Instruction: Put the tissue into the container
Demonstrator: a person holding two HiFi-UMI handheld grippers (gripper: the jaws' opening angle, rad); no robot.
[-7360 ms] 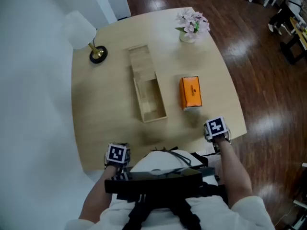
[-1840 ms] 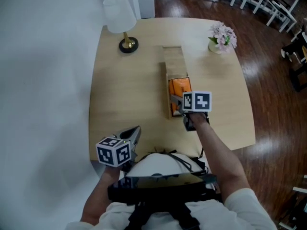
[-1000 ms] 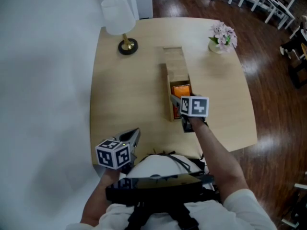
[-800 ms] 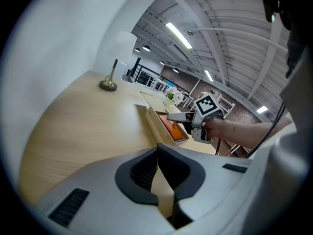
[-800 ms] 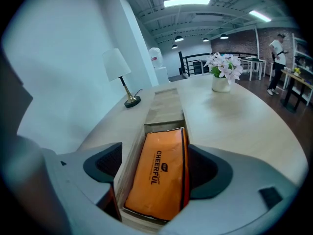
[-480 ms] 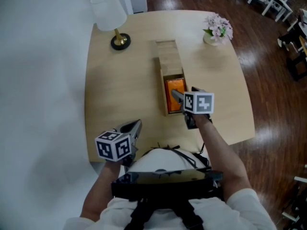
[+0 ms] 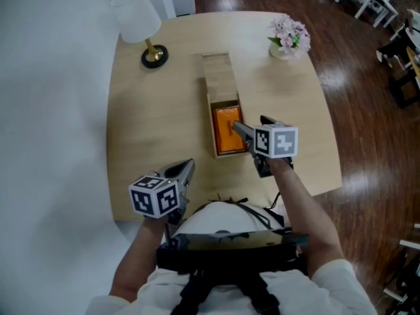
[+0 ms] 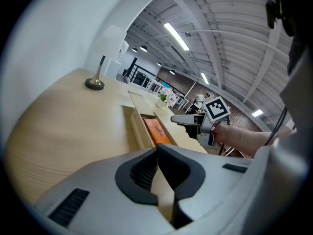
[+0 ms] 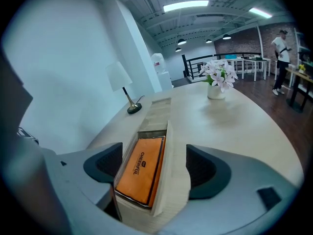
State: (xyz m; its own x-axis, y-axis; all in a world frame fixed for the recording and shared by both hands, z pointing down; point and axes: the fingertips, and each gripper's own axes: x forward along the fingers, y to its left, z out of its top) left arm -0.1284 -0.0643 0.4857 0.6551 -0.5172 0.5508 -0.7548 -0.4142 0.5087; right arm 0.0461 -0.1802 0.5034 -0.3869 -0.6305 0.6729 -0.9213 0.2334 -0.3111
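Tissue pack (image 7: 227, 130) in container (image 7: 218, 77), just ahead of open right tool (image 7: 252, 125); left tool (image 7: 183, 171) closed.

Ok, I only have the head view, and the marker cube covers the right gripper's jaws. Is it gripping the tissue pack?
Observer: No. In the right gripper view, the right gripper has its jaws wide apart, straddling the near end of the wooden container. The orange tissue pack lies flat inside, not pinched.
Operator: Any print on the pack? I just see orange.
Observer: Yes, its top reads CHEERFUL.
Operator: And the left gripper? From above I can't judge it.
Observer: In its own view, the left gripper has its jaws together with nothing between them.
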